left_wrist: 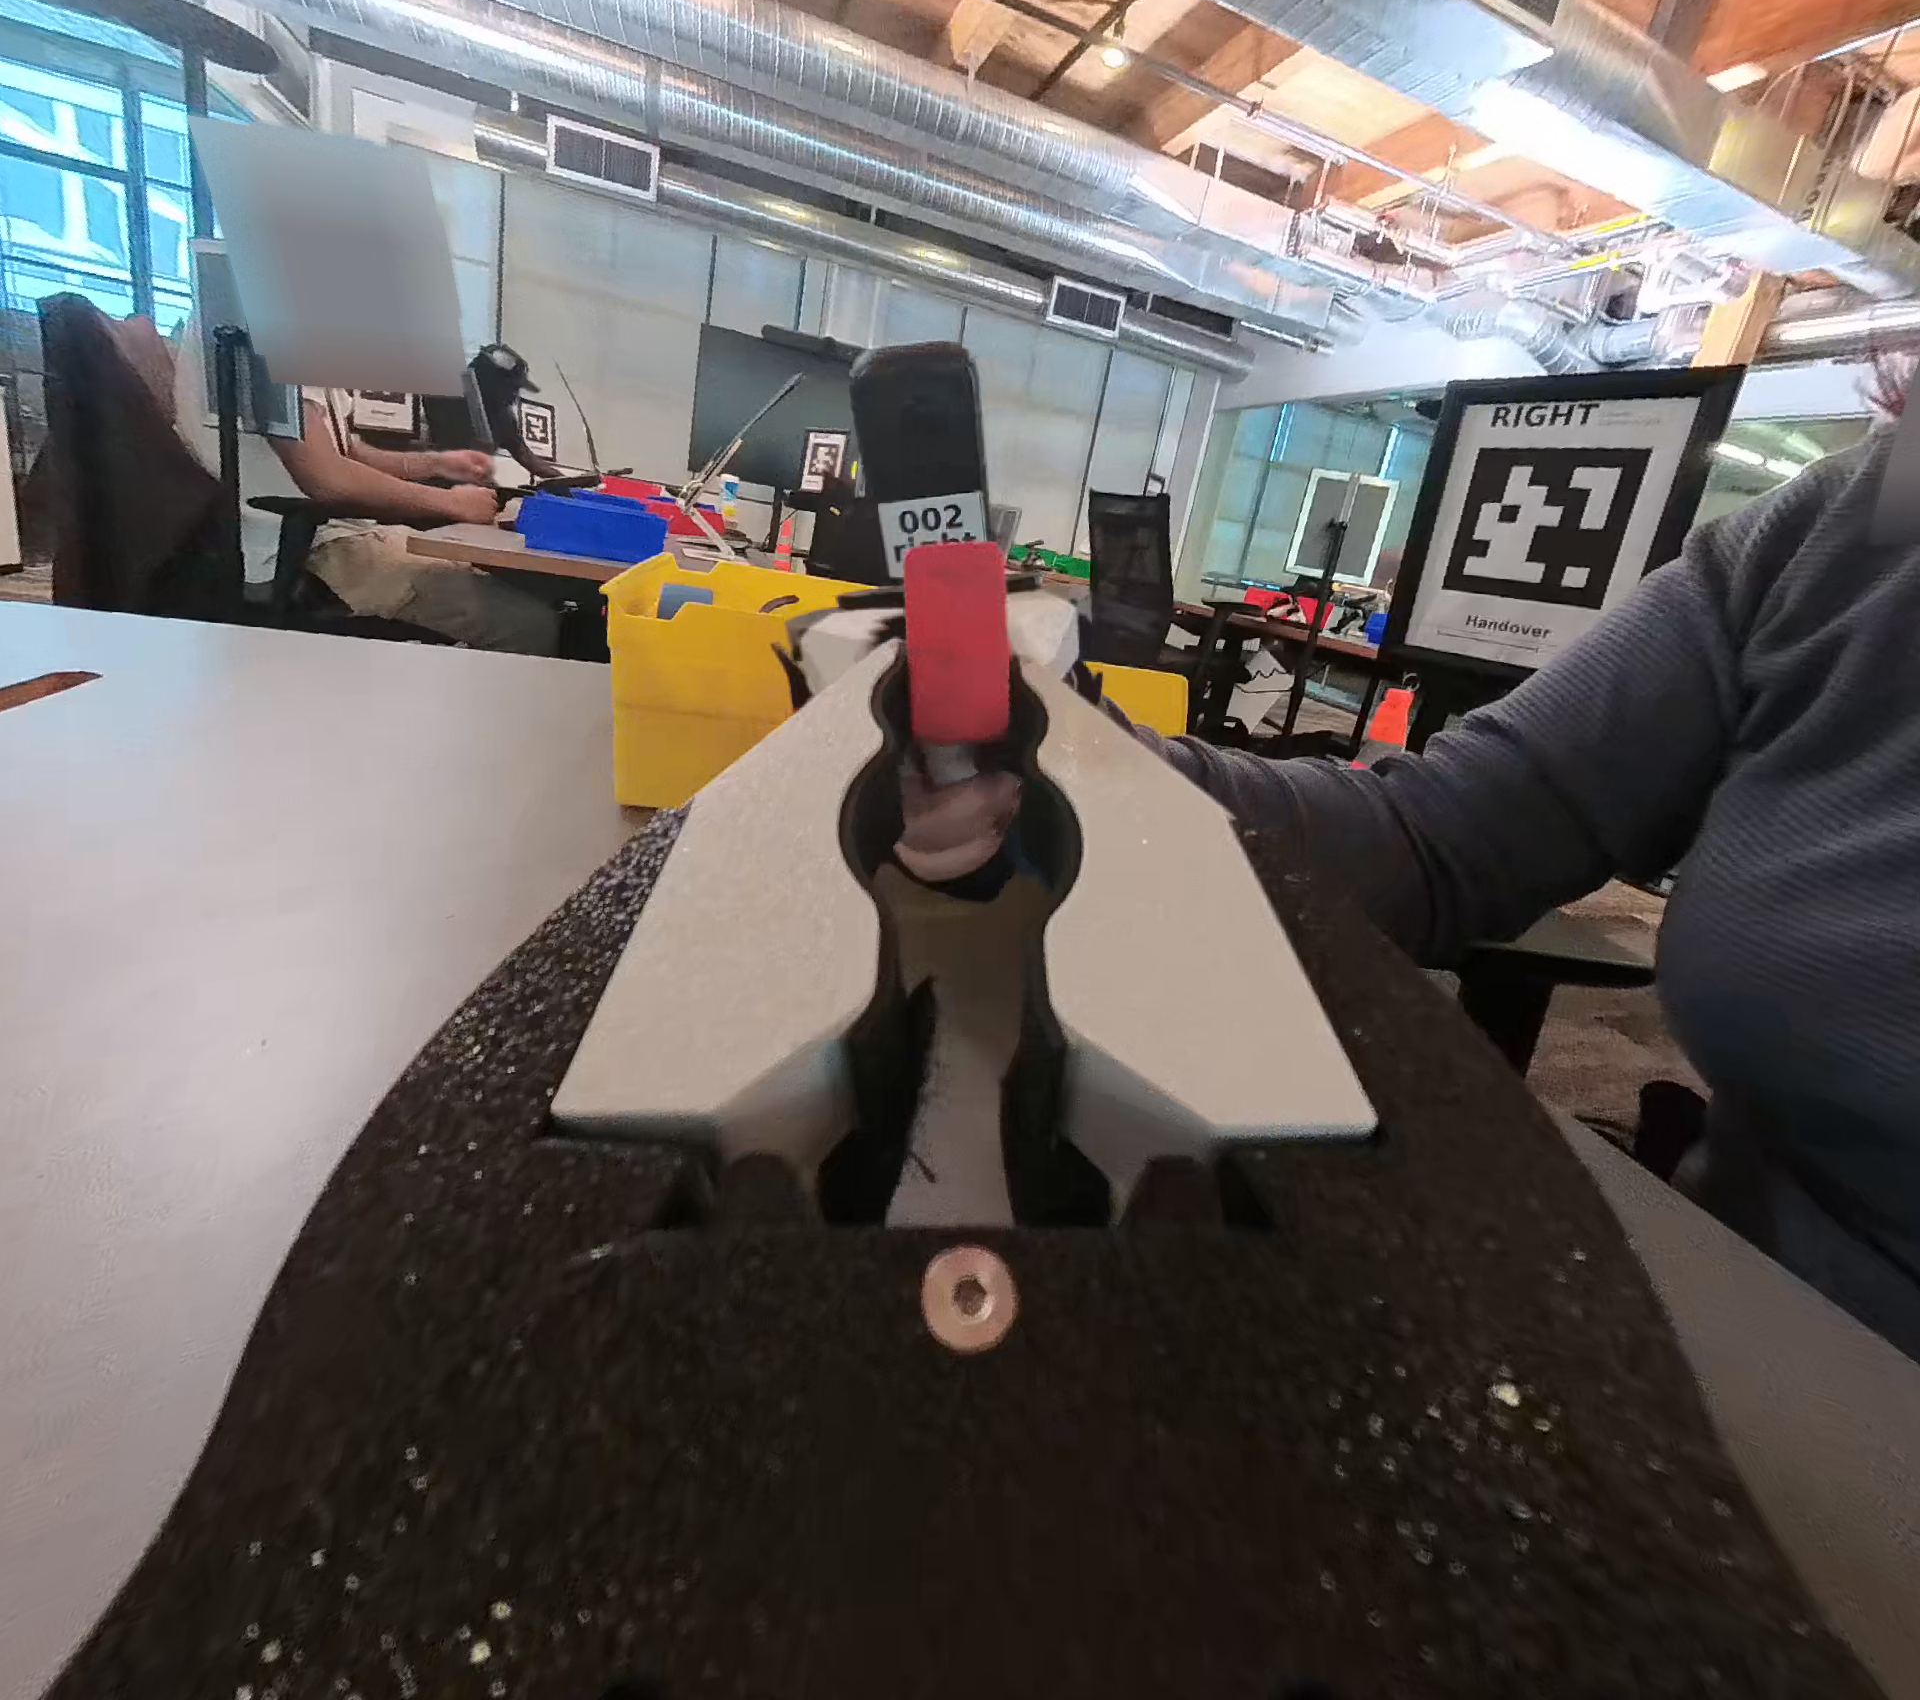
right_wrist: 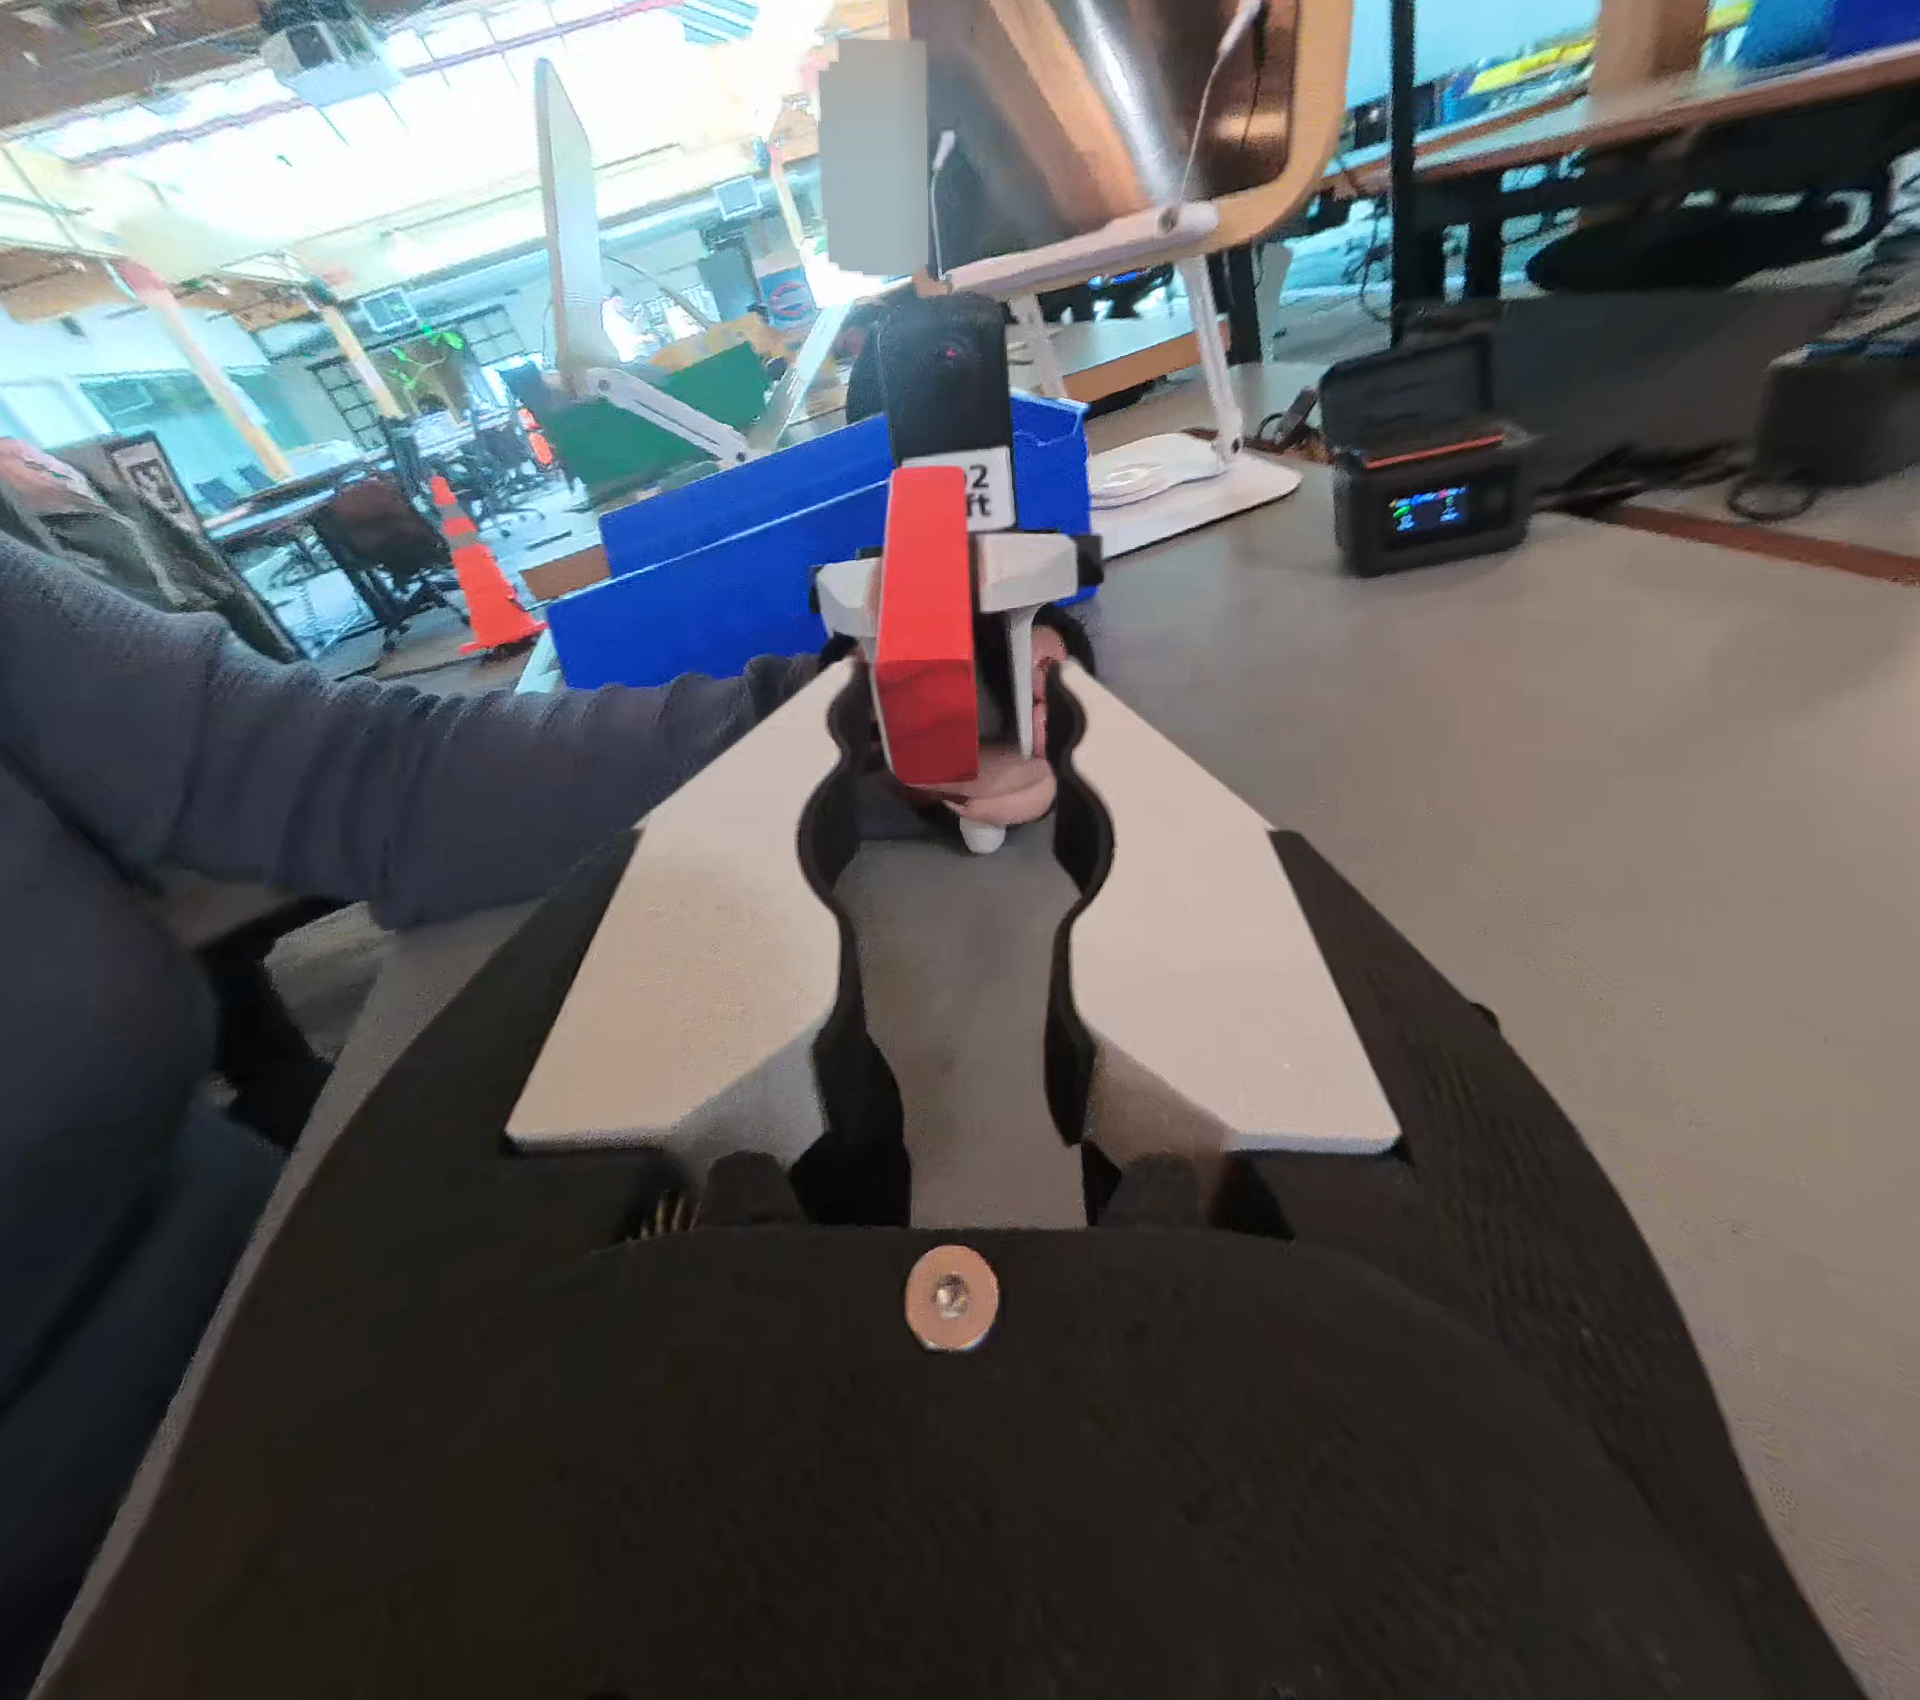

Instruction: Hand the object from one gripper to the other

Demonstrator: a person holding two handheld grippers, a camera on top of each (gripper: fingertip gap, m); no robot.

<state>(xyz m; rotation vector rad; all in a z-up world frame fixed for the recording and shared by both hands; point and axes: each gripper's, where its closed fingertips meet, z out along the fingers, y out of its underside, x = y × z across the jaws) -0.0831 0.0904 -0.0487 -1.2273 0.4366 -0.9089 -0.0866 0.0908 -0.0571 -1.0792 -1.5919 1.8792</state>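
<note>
Left gripper point(left_wrist: 957, 674): pinching the red block point(left_wrist: 957, 642) upright.
Right gripper point(right_wrist: 951, 700): spread around the block, not clamped.
Yellow bin point(left_wrist: 691, 674): behind the block, on the table point(left_wrist: 260, 871).
Blue bins point(right_wrist: 727, 570): behind the block.

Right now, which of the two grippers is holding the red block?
The left gripper: its jaws are shut on the red block. The right gripper has its jaws open and is not gripping it.

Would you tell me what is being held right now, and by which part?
The left gripper clamps the red block near its lower end; the right gripper is open around it.
</note>
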